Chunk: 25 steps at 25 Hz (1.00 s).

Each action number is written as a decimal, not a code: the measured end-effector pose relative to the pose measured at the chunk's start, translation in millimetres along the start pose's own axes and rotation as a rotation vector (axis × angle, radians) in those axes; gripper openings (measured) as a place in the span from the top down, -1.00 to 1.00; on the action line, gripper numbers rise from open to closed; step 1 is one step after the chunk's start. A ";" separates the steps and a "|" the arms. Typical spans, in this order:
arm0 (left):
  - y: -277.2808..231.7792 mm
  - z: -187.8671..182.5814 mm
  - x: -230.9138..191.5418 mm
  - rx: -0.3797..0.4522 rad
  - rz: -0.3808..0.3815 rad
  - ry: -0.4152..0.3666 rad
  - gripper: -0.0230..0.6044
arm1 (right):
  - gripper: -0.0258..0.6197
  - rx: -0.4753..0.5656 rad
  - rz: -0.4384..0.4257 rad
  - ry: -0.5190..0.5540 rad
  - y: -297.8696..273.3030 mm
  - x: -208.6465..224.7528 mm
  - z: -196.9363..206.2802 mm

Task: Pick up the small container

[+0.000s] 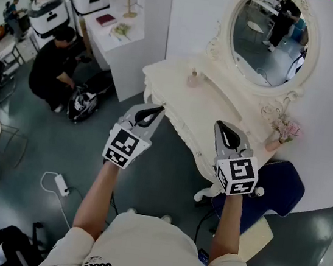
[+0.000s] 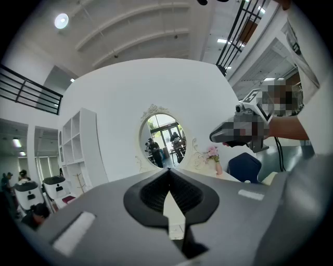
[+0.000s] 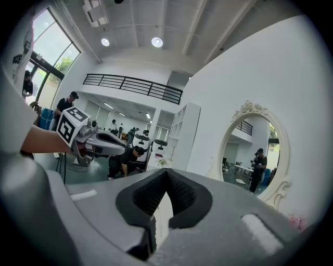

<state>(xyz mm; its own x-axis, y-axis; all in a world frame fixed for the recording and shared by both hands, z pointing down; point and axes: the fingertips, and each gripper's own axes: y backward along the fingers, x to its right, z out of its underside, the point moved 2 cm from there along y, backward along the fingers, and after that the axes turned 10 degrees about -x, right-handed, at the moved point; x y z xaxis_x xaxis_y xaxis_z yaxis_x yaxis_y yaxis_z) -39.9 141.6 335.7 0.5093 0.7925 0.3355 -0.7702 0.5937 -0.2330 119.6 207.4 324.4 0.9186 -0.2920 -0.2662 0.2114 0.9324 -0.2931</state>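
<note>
A small pinkish container [image 1: 193,78] stands on the cream vanity table [image 1: 167,83], near its back edge below the oval mirror [image 1: 268,36]. Both grippers hang in the air in front of the table, short of its front edge and apart from the container. My left gripper [image 1: 157,108] points at the table's left part, jaws shut with nothing between them. My right gripper [image 1: 220,126] is over the table's front right, also shut and empty. In the left gripper view the jaws [image 2: 167,174] meet at the tip; the right gripper view shows the same for the right gripper [image 3: 166,174].
A vase of pink flowers [image 1: 283,132] stands at the table's right end. A dark blue seat [image 1: 273,186] is below the right gripper. A crouching person [image 1: 56,67] and bags are on the floor at left, beside a white shelf unit [image 1: 129,29]. A power strip [image 1: 61,185] lies on the floor.
</note>
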 end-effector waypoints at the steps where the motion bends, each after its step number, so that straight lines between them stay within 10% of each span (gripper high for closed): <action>1: -3.5 -1.1 4.1 -0.003 -0.002 0.003 0.86 | 0.92 0.002 -0.004 0.000 1.2 4.3 2.8; 14: -34.7 -1.0 23.7 -0.063 -0.017 0.075 0.86 | 0.92 0.145 -0.121 -0.157 -3.2 49.8 11.2; 25: -110.1 41.5 -74.9 -0.056 -0.017 0.111 0.86 | 0.92 0.102 -0.083 -0.192 -108.8 82.2 4.0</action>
<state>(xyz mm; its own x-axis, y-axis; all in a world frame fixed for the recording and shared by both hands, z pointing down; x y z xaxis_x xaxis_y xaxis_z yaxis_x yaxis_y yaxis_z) -9.1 11.1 374.1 0.5636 0.7912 0.2372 -0.7404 0.6113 -0.2795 173.5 82.8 338.0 0.9412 -0.3320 -0.0622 0.3129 0.9264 -0.2096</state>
